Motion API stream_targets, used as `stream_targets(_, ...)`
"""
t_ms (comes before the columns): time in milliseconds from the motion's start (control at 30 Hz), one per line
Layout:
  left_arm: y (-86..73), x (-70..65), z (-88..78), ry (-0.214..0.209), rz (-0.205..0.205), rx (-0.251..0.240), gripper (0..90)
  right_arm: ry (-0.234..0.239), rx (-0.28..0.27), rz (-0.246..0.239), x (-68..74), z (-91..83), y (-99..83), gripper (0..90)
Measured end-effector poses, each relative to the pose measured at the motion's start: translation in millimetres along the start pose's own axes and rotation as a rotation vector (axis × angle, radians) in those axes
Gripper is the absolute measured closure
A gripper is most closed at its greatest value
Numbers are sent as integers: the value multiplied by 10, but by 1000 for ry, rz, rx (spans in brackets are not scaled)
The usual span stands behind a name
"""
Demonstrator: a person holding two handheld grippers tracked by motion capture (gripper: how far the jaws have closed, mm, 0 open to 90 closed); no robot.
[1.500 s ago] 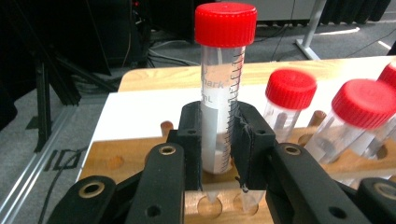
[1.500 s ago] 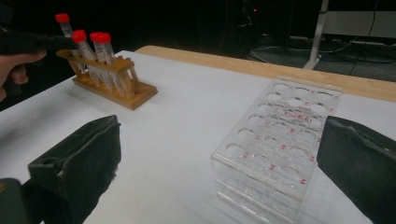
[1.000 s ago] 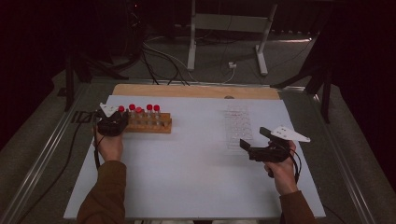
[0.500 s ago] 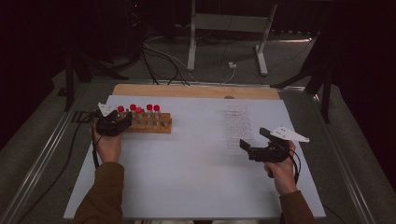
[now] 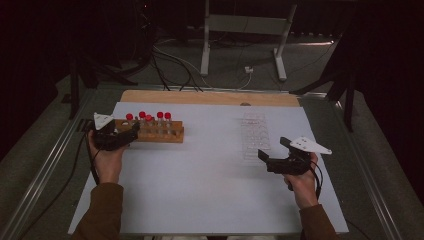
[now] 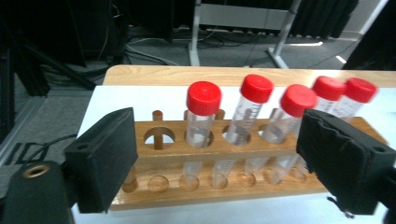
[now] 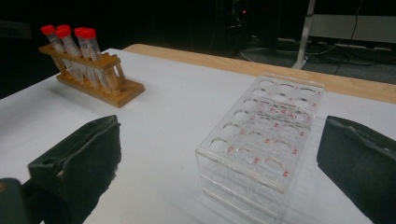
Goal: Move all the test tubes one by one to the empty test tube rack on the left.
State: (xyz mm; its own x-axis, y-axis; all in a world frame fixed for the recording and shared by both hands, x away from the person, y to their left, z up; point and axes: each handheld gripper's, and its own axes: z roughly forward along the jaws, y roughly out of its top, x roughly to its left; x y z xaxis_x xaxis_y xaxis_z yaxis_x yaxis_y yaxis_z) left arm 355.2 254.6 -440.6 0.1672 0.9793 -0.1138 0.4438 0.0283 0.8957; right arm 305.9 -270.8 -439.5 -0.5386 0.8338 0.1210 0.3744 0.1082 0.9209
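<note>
The wooden rack (image 5: 150, 132) stands near the left edge of the table (image 5: 200, 200), toward the far side. Five tubes (image 6: 201, 116) with red caps sit upright in it. One hole (image 6: 159, 137) at the left end of the rack has no tube in it.

The left hand-held gripper (image 5: 125, 137) is right at the left end of the rack. Its jaws have just been opening and now stand wide apart. No tube is between its pads; the rack and tubes sit just past them.

The clear rack (image 5: 255, 135) stands near the right edge of the table, with nothing in its holes. The right hand-held gripper (image 5: 263, 156) waits just in front of it, jaws apart, holding nothing.

I think the job is barely begun. No tube has gone over to the clear rack yet, so all five are left to move.
</note>
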Motion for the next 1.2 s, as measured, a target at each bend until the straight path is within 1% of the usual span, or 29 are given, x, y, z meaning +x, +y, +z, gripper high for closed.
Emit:
stream_targets(133, -13, -42, -103, -51, -7, -15, 87, -4, 2, -25, 10, 2, -3, 0)
stream_targets(200, -23, -81, -157, -79, 8, -14, 65, -4, 0, -26, 6, -1, -4, 0)
stream_targets(267, -36, -125, -216, -112, 12, -24, 36, -9, -4, -28, 5, -10, -9, 0)
stream_targets(300, -44, -149, -246, -134, 19, -26, 30, -15, -7, -33, 6, -18, -13, 0)
stream_targets(367, -65, -213, -316, -153, 43, -45, 11, -20, -15, -42, 9, -44, -24, 0)
stream_targets(433, -87, -272, -383, -186, 63, -55, 7, -23, -26, -46, 4, -78, -32, 0)
stream_targets(500, -116, -342, -448, -208, 95, -69, 6, -25, -35, -48, -11, -115, -40, 0)
stream_targets(567, -165, -404, -516, -221, 126, -78, 6, -30, -38, -51, -26, -154, -49, 0)
stream_targets(600, -196, -425, -551, -227, 130, -83, 6, -30, -38, -50, -32, -173, -57, 0)
stream_targets(633, -232, -441, -588, -230, 130, -91, 6, -31, -40, -52, -38, -193, -67, 0)
stream_targets(700, -311, -465, -656, -223, 144, -103, 6, -31, -42, -59, -47, -228, -93, 0)
stream_targets(767, -385, -468, -709, -225, 140, -109, 6, -31, -45, -63, -50, -254, -123, 0)
stream_targets(833, -446, -463, -747, -212, 155, -107, 6, -30, -46, -65, -49, -277, -154, 0)
stream_targets(900, -478, -448, -774, -200, 158, -111, 6, -28, -51, -67, -48, -301, -185, 0)
stream_targets(967, -510, -421, -805, -196, 152, -122, 6, -32, -59, -69, -46, -328, -217, 0)
stream_targets(1033, -540, -403, -836, -182, 149, -130, 6, -33, -66, -70, -51, -350, -240, 0)
stream_targets(1100, -575, -385, -864, -168, 144, -139, 6, -35, -74, -62, -60, -369, -259, 0)
stream_targets(1133, -589, -378, -874, -159, 140, -141, 6, -36, -76, -60, -63, -374, -269, 0)
stream_targets(1200, -604, -356, -890, -153, 126, -147, 6, -45, -80, -58, -63, -386, -296, 0)
